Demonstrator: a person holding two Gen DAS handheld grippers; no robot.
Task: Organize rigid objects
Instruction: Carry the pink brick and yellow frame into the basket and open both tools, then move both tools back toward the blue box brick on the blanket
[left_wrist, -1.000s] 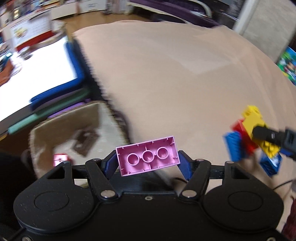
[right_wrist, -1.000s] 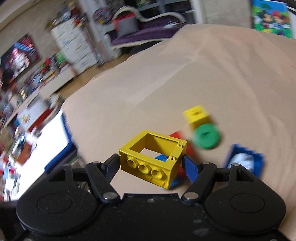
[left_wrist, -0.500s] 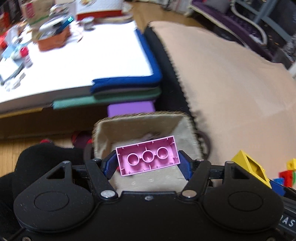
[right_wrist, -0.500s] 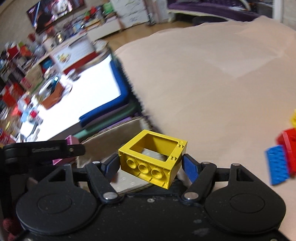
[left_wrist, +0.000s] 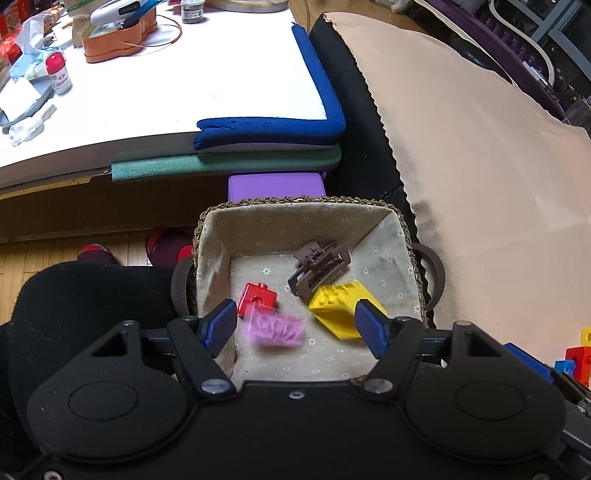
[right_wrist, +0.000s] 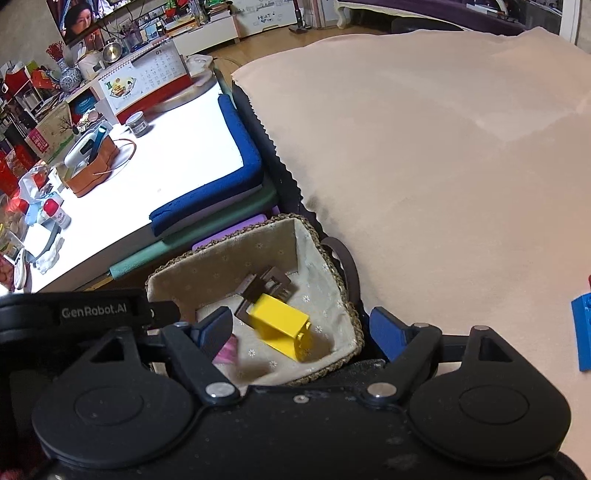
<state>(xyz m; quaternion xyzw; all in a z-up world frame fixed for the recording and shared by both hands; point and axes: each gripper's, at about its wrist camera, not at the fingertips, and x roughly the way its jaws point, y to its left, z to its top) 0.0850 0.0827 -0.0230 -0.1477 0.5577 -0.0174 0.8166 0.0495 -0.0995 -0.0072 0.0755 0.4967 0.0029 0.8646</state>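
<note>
Both grippers hang over the basket (left_wrist: 400, 236), a woven one with a flowered cloth lining that sits at the edge of the tan cloth (left_wrist: 480, 166). The left gripper (left_wrist: 297, 328) has its jaws opening, blue pads apart and pressing on nothing; the pink brick (left_wrist: 275, 329) shows as a blur below and between them, loose inside the basket, and whether it has landed I cannot tell. The right gripper (right_wrist: 301, 332) is likewise opening, pads wide and clear of the yellow frame (right_wrist: 282, 325), which lies tilted in the basket against the brown clip (right_wrist: 264, 290). In the left view, taking the basket floor as a dial, the clip (left_wrist: 319, 267) sits at about 12 o'clock, the yellow frame (left_wrist: 341, 306) at 3, a red brick (left_wrist: 257, 300) at 9, and the pink brick at about 7, just below the red one. Only a sliver of pink (right_wrist: 226, 352) shows in the right view, behind the left pad. Loose bricks lie on the cloth at 3 o'clock from the basket: a blue plate (right_wrist: 581, 332) in the right view, red and yellow ones (left_wrist: 578, 354) in the left. A white table (left_wrist: 184, 74) with blue edging stands beyond the basket at 11 o'clock.
</note>
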